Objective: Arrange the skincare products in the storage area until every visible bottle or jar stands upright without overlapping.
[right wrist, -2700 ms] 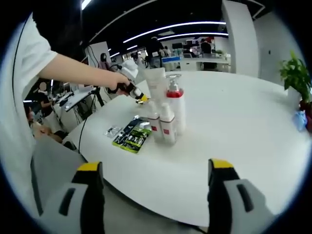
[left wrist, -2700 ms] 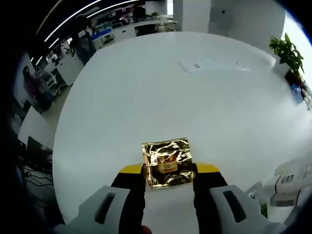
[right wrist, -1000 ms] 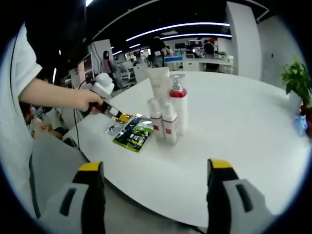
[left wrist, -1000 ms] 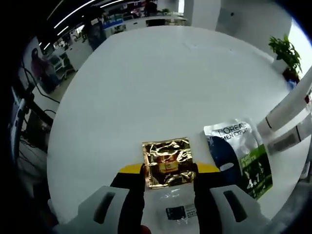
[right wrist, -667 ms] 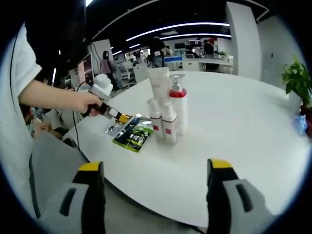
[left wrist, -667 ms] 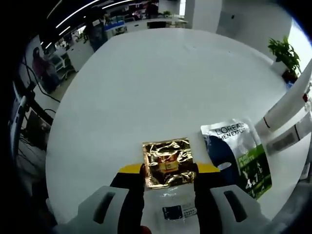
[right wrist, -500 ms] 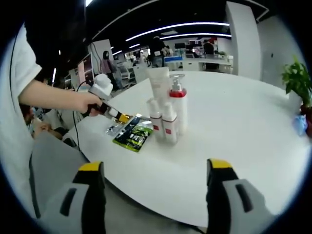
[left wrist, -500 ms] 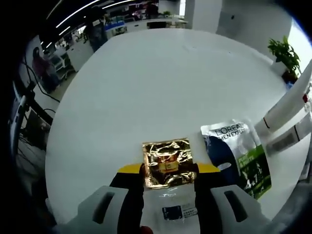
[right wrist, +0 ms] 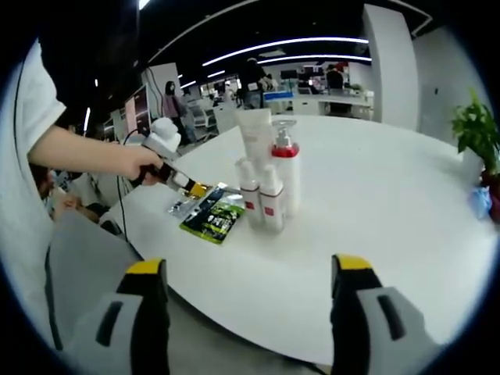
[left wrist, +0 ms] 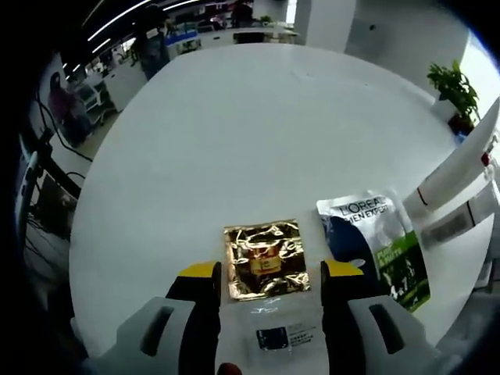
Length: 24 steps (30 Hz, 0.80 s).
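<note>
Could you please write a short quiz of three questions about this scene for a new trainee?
1. True or false: the left gripper has its jaws clamped on the gold sachet.
2. What lies flat on the white table, right of the gold sachet in the left gripper view?
A. a L'Oreal sachet
B. a jar lying on its side
C. a towel
3. Fill in: the bottles in the right gripper view stand ____.

Key: 1 false; 2 A; 3 upright.
</note>
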Motion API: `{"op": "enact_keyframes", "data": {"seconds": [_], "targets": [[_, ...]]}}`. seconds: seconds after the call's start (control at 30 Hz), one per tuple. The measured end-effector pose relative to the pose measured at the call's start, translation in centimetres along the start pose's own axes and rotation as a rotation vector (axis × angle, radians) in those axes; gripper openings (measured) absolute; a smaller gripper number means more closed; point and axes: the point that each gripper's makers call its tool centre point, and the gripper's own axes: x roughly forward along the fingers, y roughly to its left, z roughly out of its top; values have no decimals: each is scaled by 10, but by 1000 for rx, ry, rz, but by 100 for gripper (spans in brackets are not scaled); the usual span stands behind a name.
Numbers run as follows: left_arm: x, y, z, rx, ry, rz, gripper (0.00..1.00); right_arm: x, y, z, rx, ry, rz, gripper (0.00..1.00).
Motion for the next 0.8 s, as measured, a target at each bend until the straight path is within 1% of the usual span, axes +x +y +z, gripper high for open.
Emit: {"op": "enact_keyframes", "data": {"seconds": [0.17, 0.27, 0.37, 0.47, 0.6, 0.8], "targets": [[-5, 1, -1, -5, -2, -9, 50, 0, 1, 0, -12, 2, 1, 87], [-8, 1, -3, -15, 4, -20, 53, 0, 0, 1, -19, -3, -6, 88], [-12, 2, -4, -11, 0, -21, 53, 0, -1, 2, -24, -8, -11, 88], [-17, 3, -6, -6, -3, -22, 56, -1, -1, 3, -27, -14, -14, 88], [-23, 1, -11, 2, -2, -42, 62, -2, -1, 5, -30, -24, -17, 88], [-35, -2, -19, -12, -13, -59, 65, -3, -1, 7, -25, -42, -17, 88]]}}
